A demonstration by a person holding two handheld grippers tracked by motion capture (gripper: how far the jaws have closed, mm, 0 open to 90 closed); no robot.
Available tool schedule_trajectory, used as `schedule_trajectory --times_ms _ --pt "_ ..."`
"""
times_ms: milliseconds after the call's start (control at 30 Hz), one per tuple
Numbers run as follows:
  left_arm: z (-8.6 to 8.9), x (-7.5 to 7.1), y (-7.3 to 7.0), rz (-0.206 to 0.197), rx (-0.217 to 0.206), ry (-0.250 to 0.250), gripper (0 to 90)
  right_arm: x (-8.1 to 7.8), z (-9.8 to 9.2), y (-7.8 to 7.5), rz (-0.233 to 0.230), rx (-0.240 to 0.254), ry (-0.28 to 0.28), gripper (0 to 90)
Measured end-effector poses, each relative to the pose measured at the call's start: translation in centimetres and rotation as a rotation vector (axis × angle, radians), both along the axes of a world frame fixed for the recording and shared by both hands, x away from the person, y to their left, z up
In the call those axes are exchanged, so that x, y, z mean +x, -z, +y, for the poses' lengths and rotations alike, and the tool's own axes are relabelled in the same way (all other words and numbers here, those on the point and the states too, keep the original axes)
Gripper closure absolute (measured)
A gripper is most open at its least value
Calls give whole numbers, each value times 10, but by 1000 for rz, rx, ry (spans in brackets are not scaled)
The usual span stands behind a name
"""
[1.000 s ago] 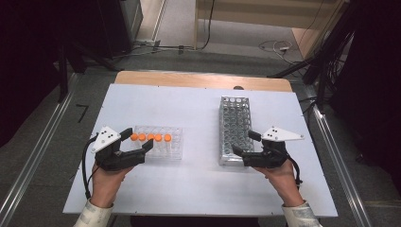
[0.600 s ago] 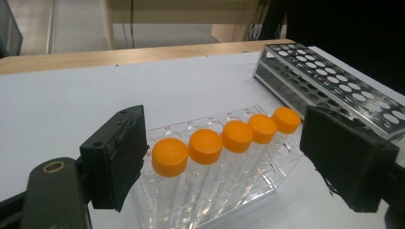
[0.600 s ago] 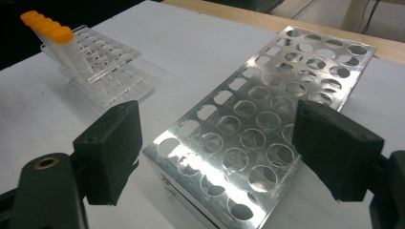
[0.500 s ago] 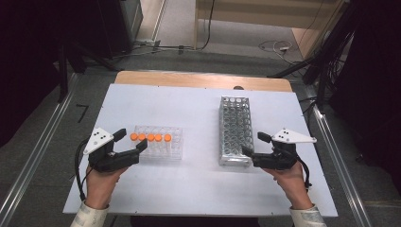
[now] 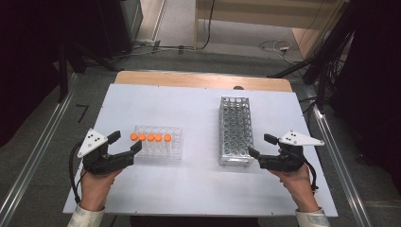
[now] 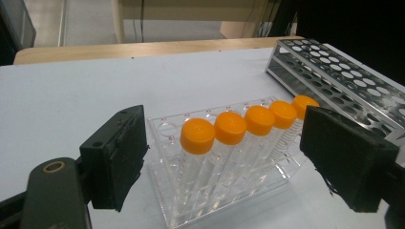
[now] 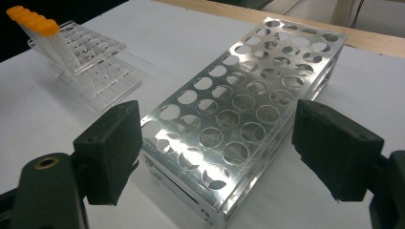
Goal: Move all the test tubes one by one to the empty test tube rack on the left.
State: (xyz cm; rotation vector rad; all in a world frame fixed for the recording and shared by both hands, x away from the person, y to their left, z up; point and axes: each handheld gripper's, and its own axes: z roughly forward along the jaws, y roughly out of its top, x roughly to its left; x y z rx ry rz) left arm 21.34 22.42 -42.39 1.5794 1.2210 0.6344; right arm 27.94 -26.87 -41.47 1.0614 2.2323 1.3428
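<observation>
The left tongs (image 5: 124,145) stand wide apart, holding nothing, at the left end of a clear plastic rack (image 5: 163,147) on the white table (image 5: 189,109). Five clear tubes with smooth orange caps (image 6: 229,128) lean in a row along the rack's far edge, the row running left to right. To the right, well apart, lies a shiny metal rack (image 5: 234,130), a long block pierced with round holes, its long axis running away from the person. The right tongs (image 5: 261,145) gape wide and hold nothing just beside its near right corner.
</observation>
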Motion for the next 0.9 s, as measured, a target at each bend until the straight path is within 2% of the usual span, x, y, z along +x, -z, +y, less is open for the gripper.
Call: schedule_trajectory --times_ms 467,900 --pt "17 -5 5 9 -1 -40 164 -2 -15 4 9 3 40 162" --pt "25 -7 13 32 2 -59 163 -5 -30 6 5 5 80 162"
